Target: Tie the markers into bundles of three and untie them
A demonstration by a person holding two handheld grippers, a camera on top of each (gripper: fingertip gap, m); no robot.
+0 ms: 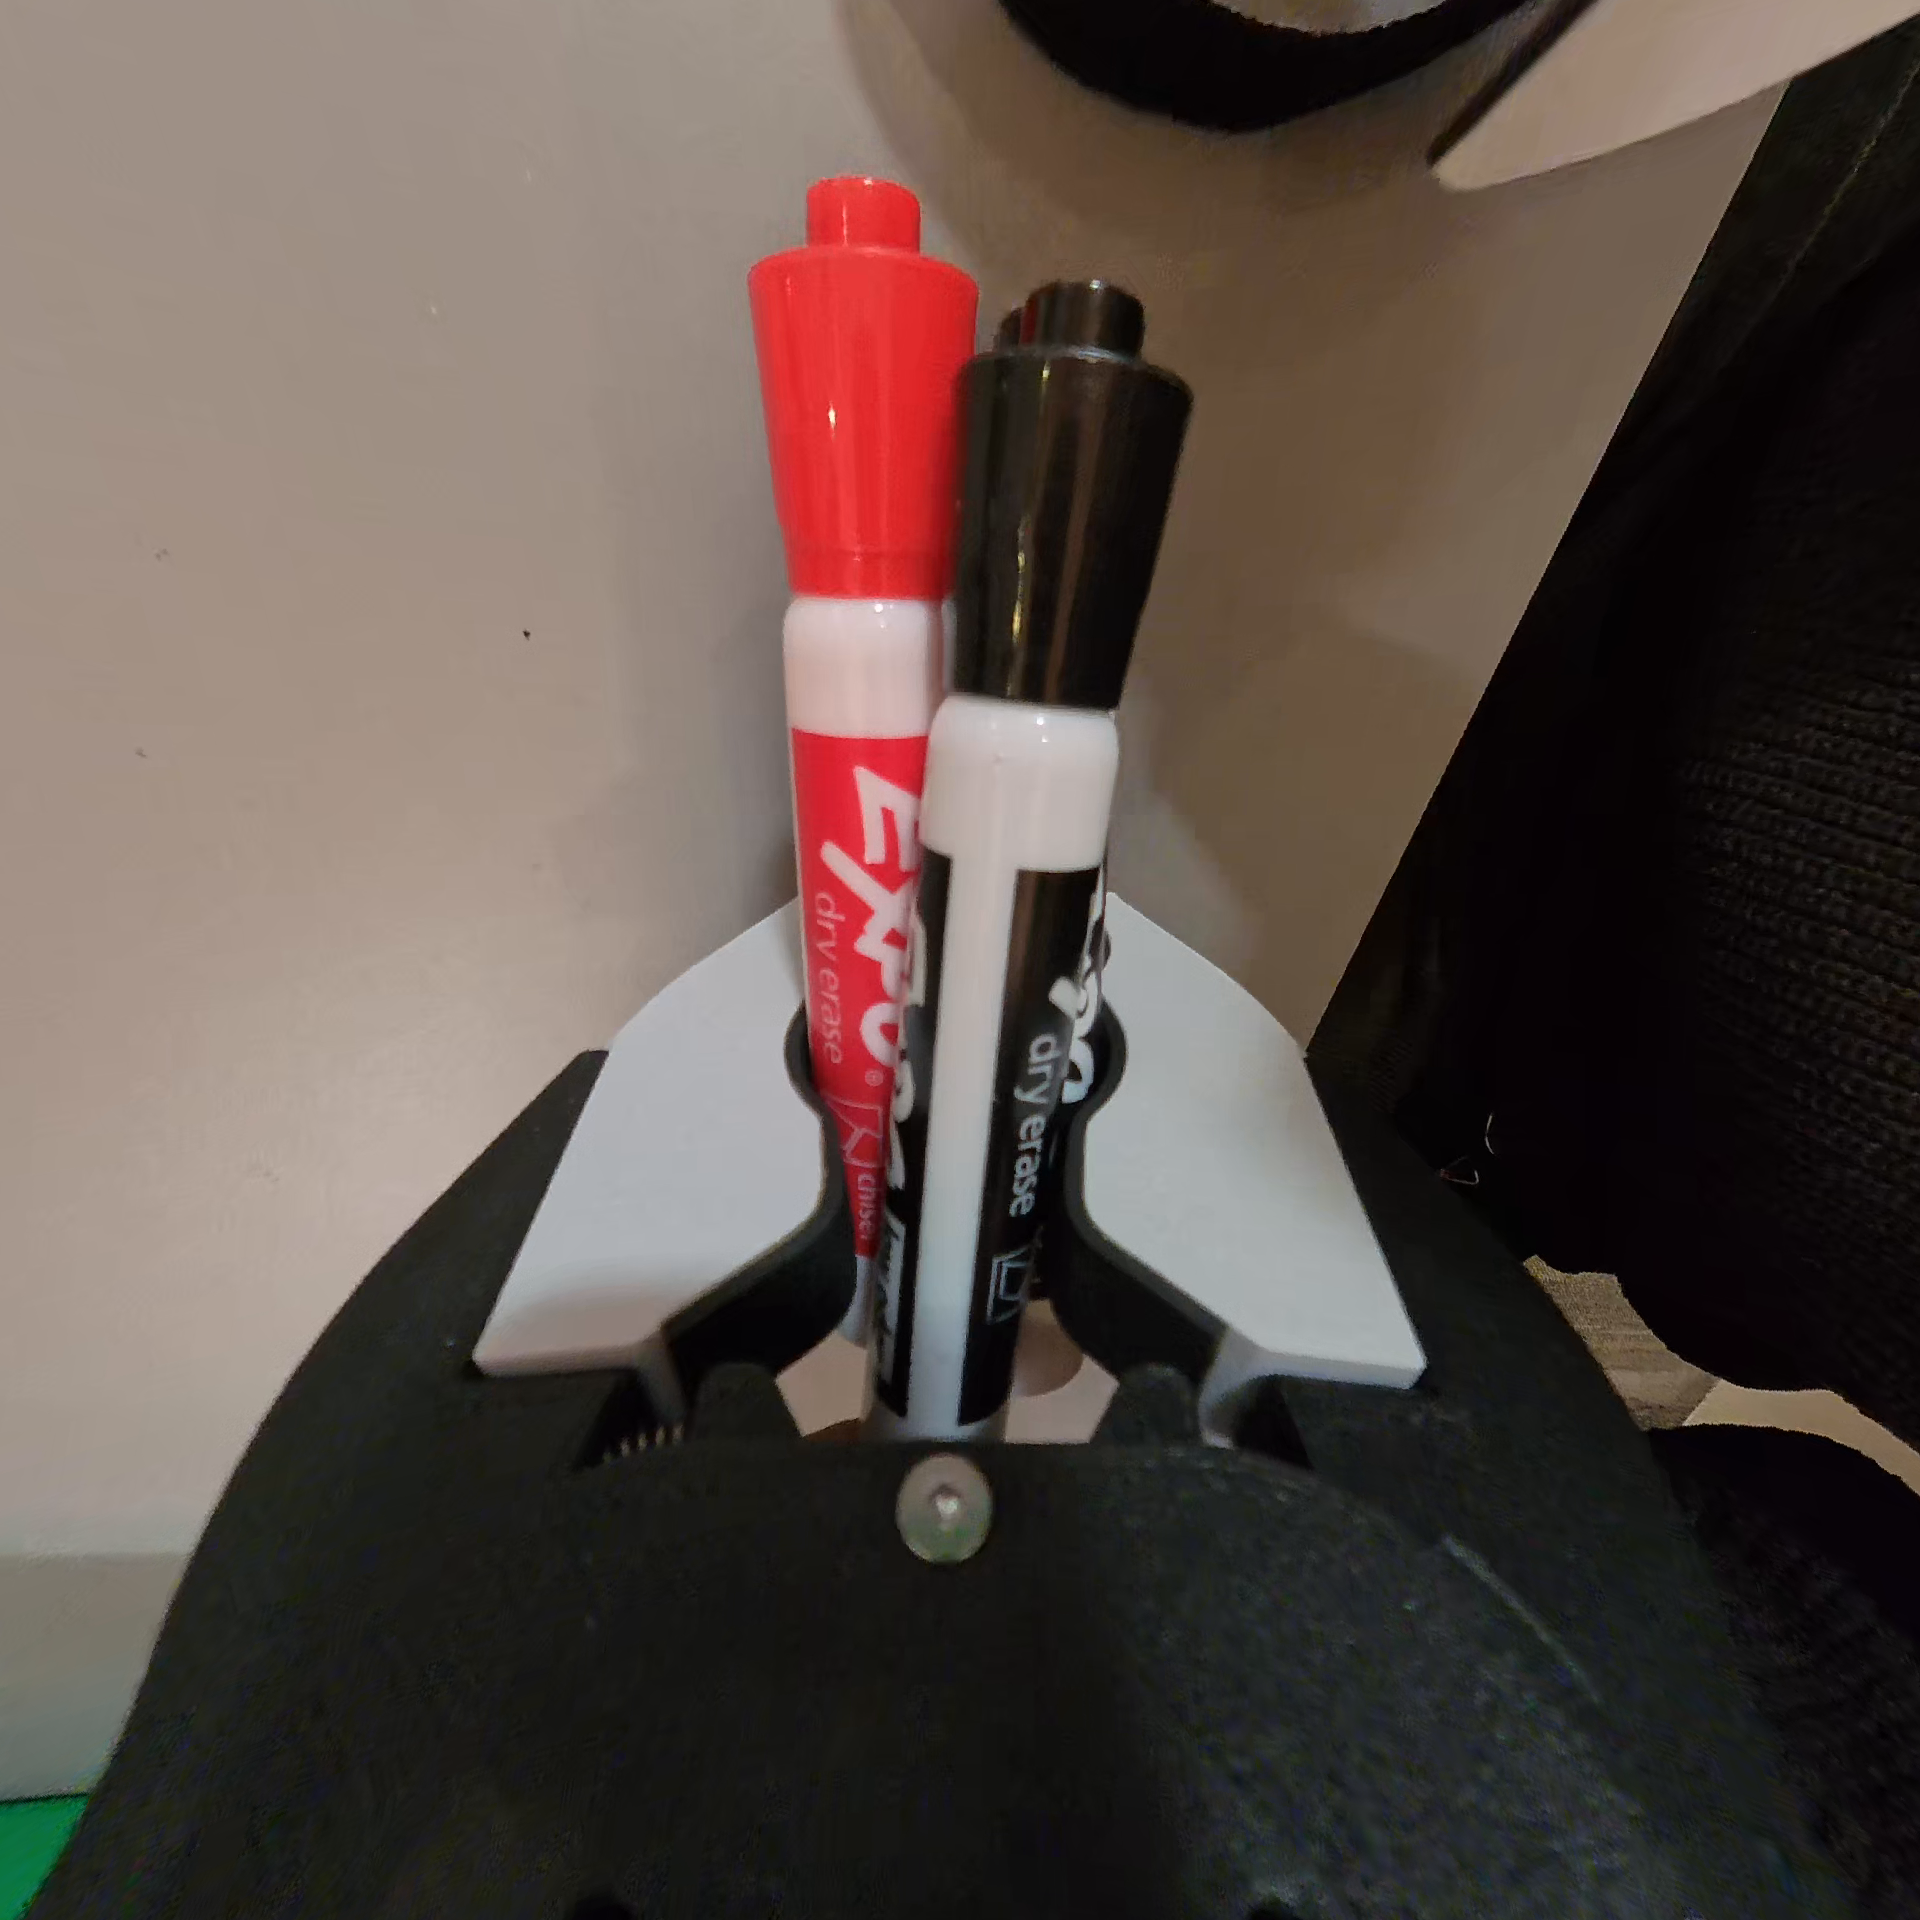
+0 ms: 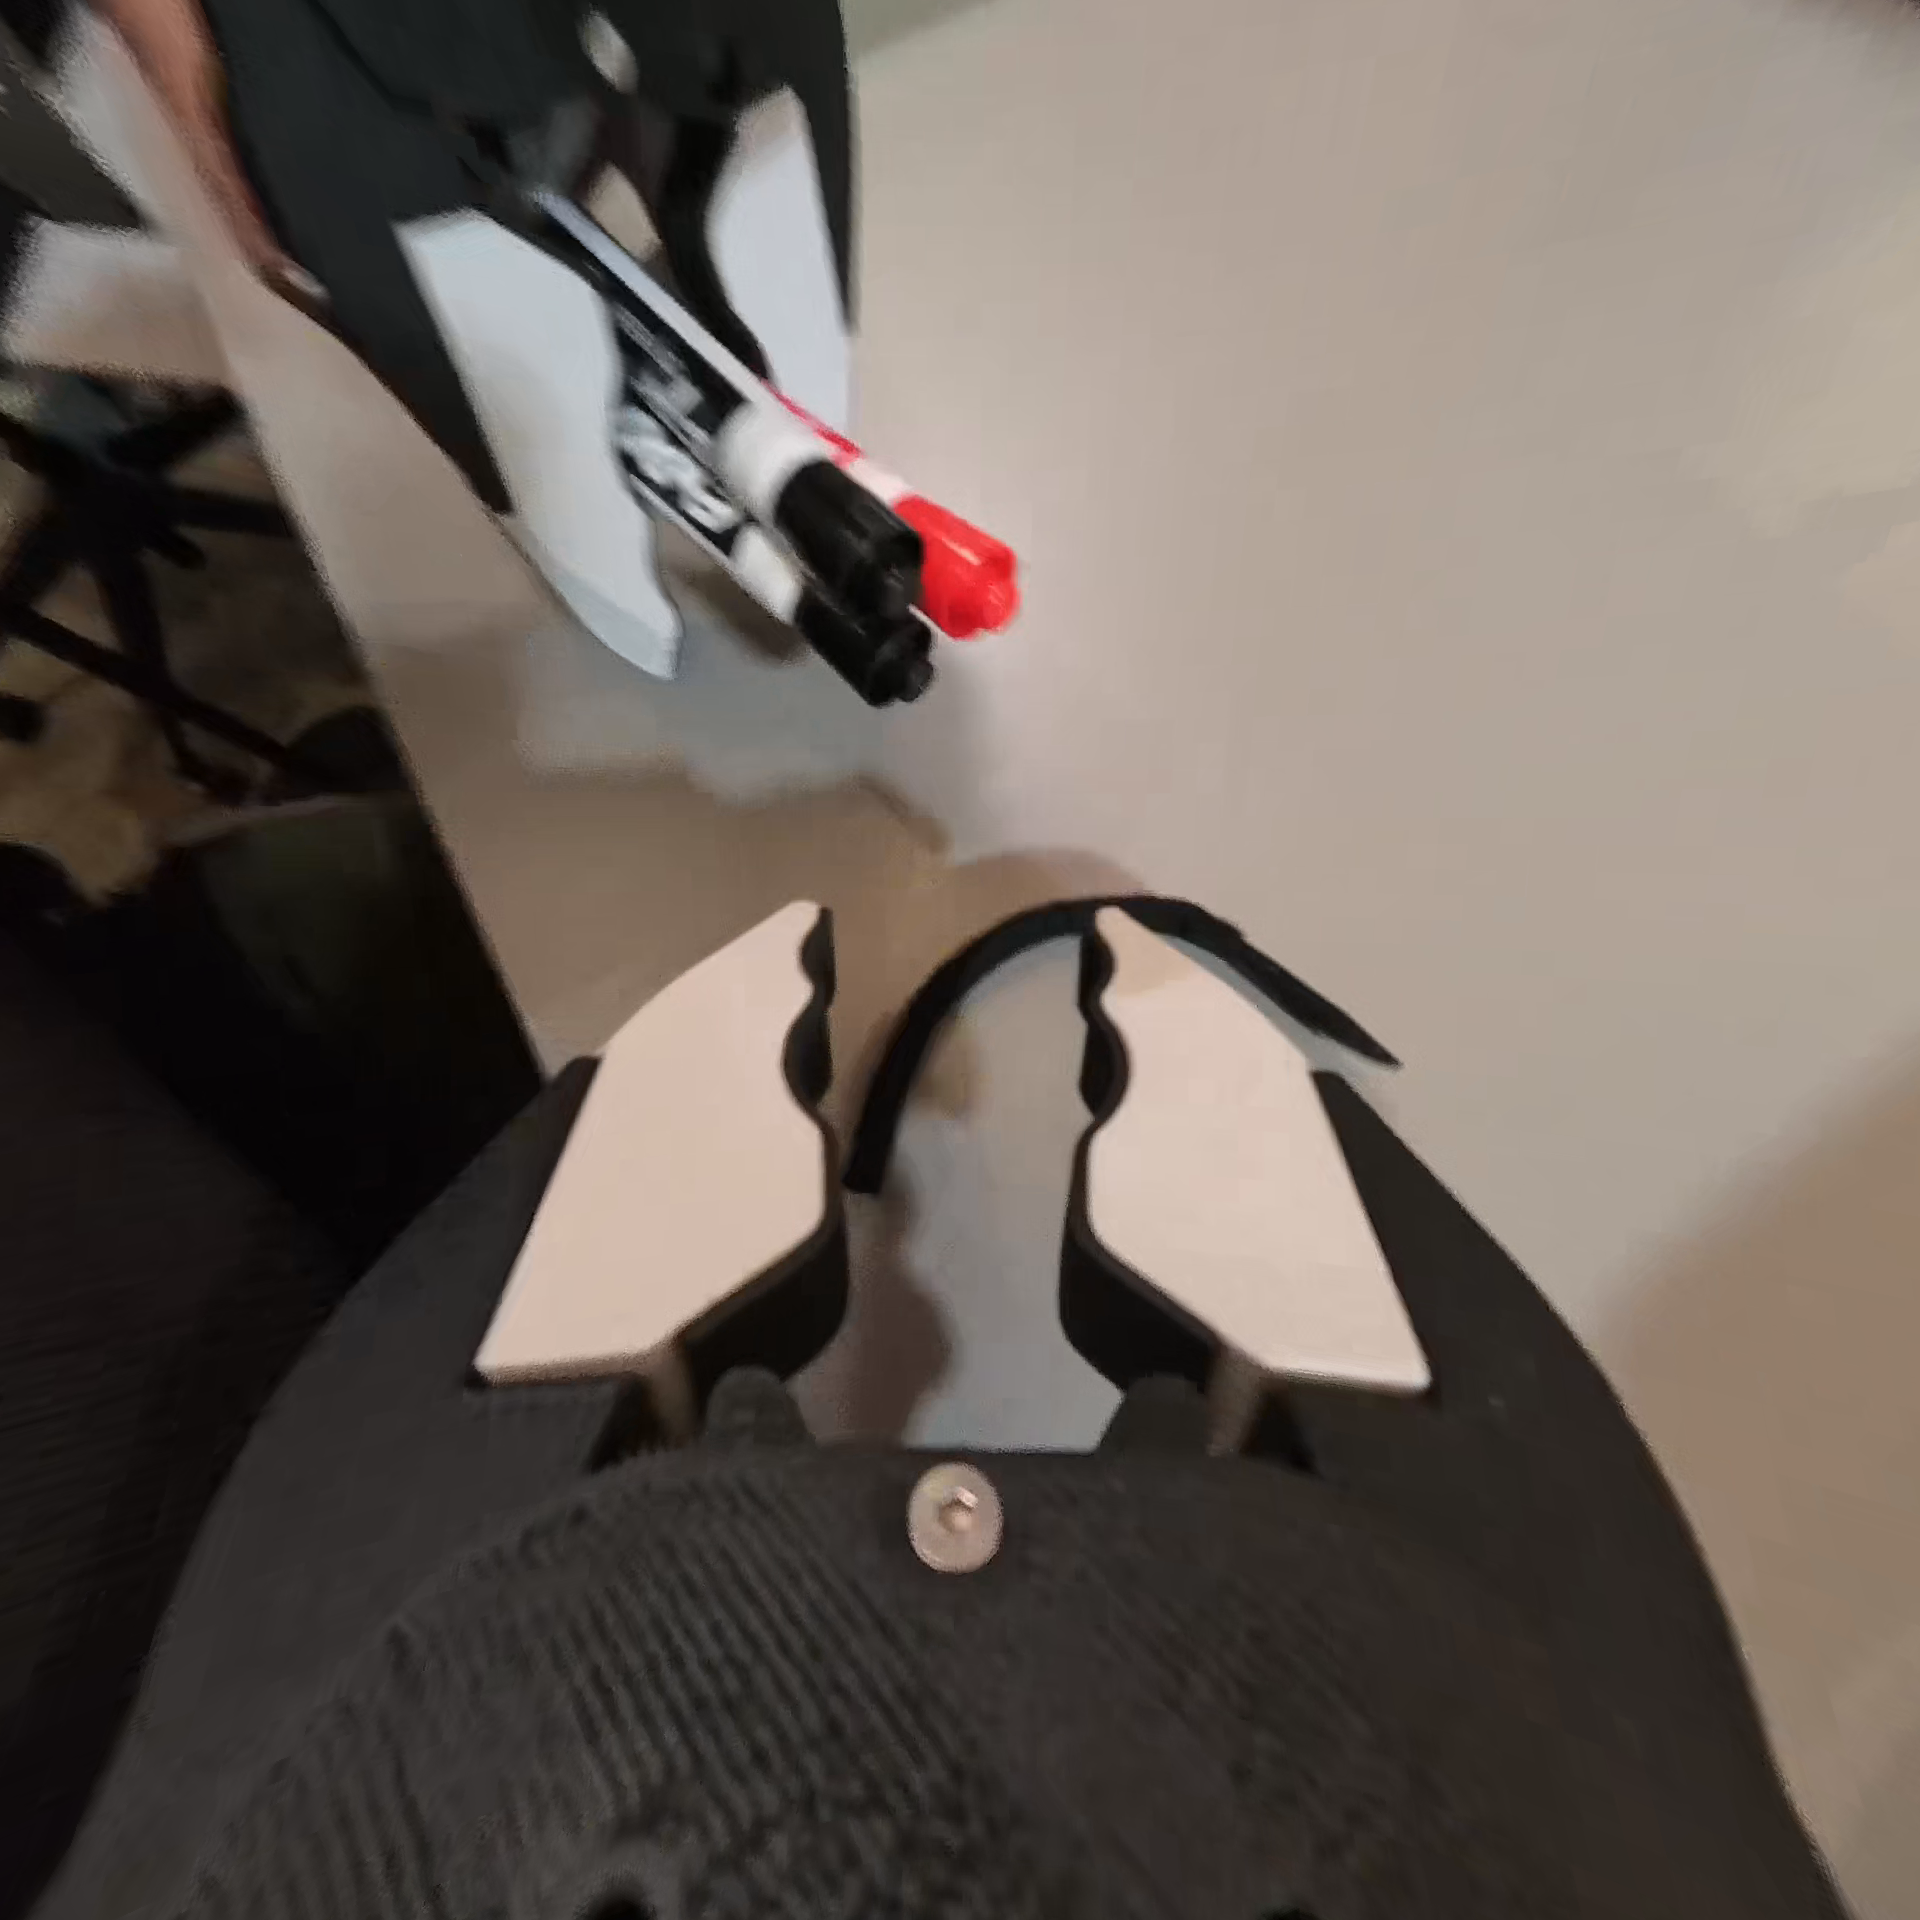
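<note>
In the left wrist view, the left gripper (image 1: 951, 1049) pinched a bundle of markers between its white fingers (image 1: 665, 1174): a red marker (image 1: 862, 623) and a black marker (image 1: 1049, 748), caps pointing away over the pale table (image 1: 364, 727). In the right wrist view, the right gripper (image 2: 956, 1039) stood with jaws spread, a black strap (image 2: 935, 997) curving between them on the table, while the marker bundle (image 2: 883, 571) hung farther off, held in the left gripper

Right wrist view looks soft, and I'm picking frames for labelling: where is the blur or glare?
Right wrist view: motion blur smears the bundle of red and black capped markers. Left wrist view: sharp, with small glare streaks on the glossy red marker cap.
</note>
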